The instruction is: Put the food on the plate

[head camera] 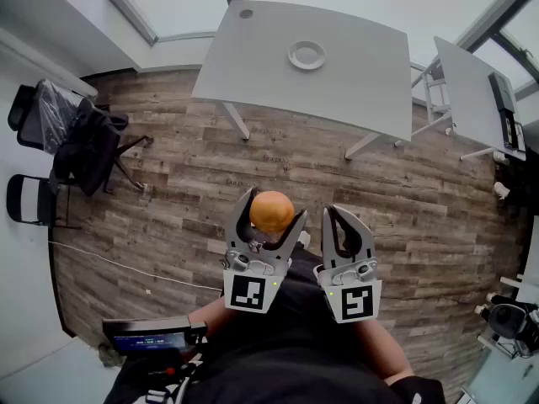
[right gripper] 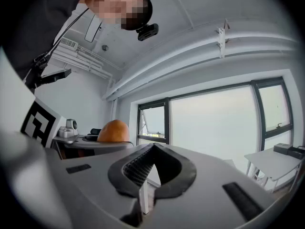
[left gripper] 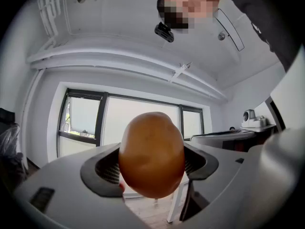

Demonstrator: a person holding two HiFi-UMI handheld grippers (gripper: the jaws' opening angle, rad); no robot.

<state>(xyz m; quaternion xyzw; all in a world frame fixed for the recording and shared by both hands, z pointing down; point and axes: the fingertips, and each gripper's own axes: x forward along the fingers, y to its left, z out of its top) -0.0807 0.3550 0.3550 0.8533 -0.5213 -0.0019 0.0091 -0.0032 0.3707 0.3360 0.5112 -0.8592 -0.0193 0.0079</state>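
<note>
Left gripper (head camera: 273,209) clamped on the food (left gripper: 151,161): orange-brown, egg-shaped, pinched between both pads, bulging above and below the jaws. In head view, at the jaw tips, 12 o'clock from the marker cube (head camera: 250,293). Right gripper (head camera: 342,216) just beside at 3 o'clock, jaws closed tip to tip, nothing between. Both over the floor (head camera: 168,200), well apart from the table (head camera: 354,82).

Hard to tell: what kind of food. Sides of it hidden behind the pads in left gripper view. From right gripper view, only its top visible at 9 o'clock, over the left gripper's body. Person's dark sleeve (head camera: 295,343) cut off at 6 o'clock. Dark device with lit screen (head camera: 154,337) at 7 o'clock, text unreadable.

Floor: grey-brown wood planks, thin white cable (head camera: 126,268) across at 8 o'clock. Black chairs (head camera: 59,141) at 9 o'clock, dark clothing draped over one. White table at 12 o'clock, white plate (head camera: 306,55) on top. Second white table (head camera: 467,82) at 2 o'clock, partly cut off. Large dark-framed windows (right gripper: 214,123) and white ceiling beyond in both gripper views.
</note>
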